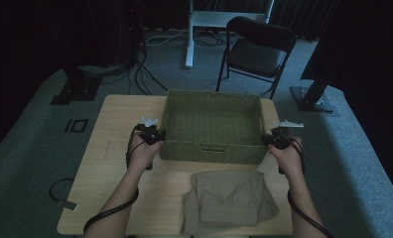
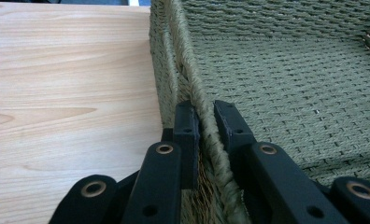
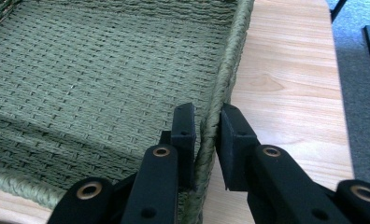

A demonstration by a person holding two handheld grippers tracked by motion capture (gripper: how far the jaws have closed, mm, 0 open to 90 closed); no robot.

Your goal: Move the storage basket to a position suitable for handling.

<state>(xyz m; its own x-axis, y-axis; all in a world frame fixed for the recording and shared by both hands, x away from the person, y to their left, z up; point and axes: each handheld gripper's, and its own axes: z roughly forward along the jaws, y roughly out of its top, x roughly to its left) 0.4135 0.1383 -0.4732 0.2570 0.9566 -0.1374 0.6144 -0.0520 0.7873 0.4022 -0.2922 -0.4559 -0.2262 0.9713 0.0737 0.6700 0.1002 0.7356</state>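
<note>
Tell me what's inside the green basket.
Nothing shows inside the basket: the gripper views show bare woven floor. The left gripper and right gripper each straddle a side rim. The near inside wall is hidden. The folded cloth lies outside, on the table.

Folded cloth [image 1: 229, 201] front edge cut off, chair [image 1: 256, 49] legs partly behind basket [image 1: 212, 148]

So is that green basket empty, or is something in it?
Empty. The basket shows only bare woven bottom in both gripper views; the folded cloth lies outside it on the table.

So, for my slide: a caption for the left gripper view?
Left gripper straddling the basket rim, one jaw on each side, beside the table.
</note>
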